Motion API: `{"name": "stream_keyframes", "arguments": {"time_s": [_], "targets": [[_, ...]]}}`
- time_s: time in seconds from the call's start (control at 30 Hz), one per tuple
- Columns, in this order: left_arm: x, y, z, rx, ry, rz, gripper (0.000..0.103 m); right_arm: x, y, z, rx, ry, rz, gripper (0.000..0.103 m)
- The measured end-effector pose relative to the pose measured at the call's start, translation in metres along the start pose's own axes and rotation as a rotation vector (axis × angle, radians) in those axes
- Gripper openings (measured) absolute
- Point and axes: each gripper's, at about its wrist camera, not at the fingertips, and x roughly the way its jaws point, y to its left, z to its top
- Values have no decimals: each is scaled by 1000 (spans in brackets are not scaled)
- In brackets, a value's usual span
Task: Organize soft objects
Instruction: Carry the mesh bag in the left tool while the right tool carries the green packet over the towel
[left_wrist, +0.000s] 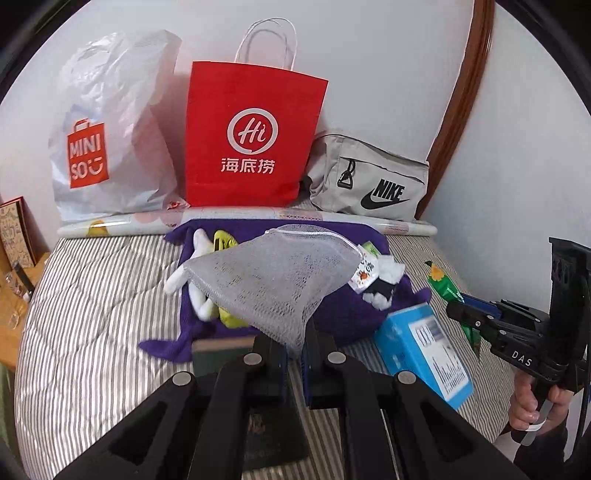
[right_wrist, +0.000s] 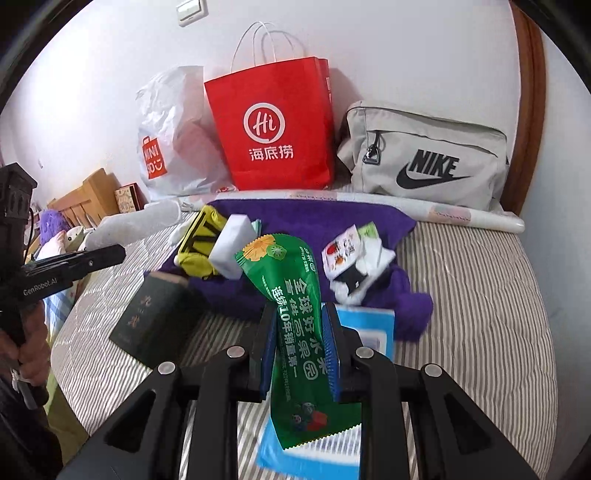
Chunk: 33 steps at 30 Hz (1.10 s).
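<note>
My left gripper (left_wrist: 295, 345) is shut on the bottom corner of a white mesh pouch (left_wrist: 273, 280), which hangs raised over a purple towel (left_wrist: 343, 314) on the bed. In the right wrist view that gripper (right_wrist: 118, 254) comes in from the left with the pouch (right_wrist: 140, 221). My right gripper (right_wrist: 300, 332) is shut on a green snack packet (right_wrist: 295, 291) that stands upright between its blue pads. On the towel (right_wrist: 314, 218) lie a yellow item (right_wrist: 199, 243), a white block (right_wrist: 234, 247) and black-and-white socks (right_wrist: 351, 280).
A red paper bag (left_wrist: 255, 136), a white Miniso bag (left_wrist: 110, 125) and a grey Nike bag (left_wrist: 373, 181) stand along the wall behind a paper roll (left_wrist: 236, 218). A blue packet (left_wrist: 424, 354) and a dark book (right_wrist: 155, 317) lie on the striped bedding (left_wrist: 92, 314).
</note>
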Motion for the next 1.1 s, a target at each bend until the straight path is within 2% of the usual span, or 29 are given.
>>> {"name": "stream_keyframes", "arguments": {"time_s": [0.3,0.6,0.8,0.97,1.1], "targets": [[44,5,31,9,32,-19,6,47,-8,30,5,34,9,23],[87,10,46,8,80,-17,6,87,-23,56,32,81,0,24],[107,23,51,-33,122,-42,6,117,-30,66,55,133,2,24],[123,24,49,-14,165,-8,6,133,-36,67,69,154,-28,24],[132,30,46,-49,192,-35,7,146,-43,67,92,193,-39,25]]}}
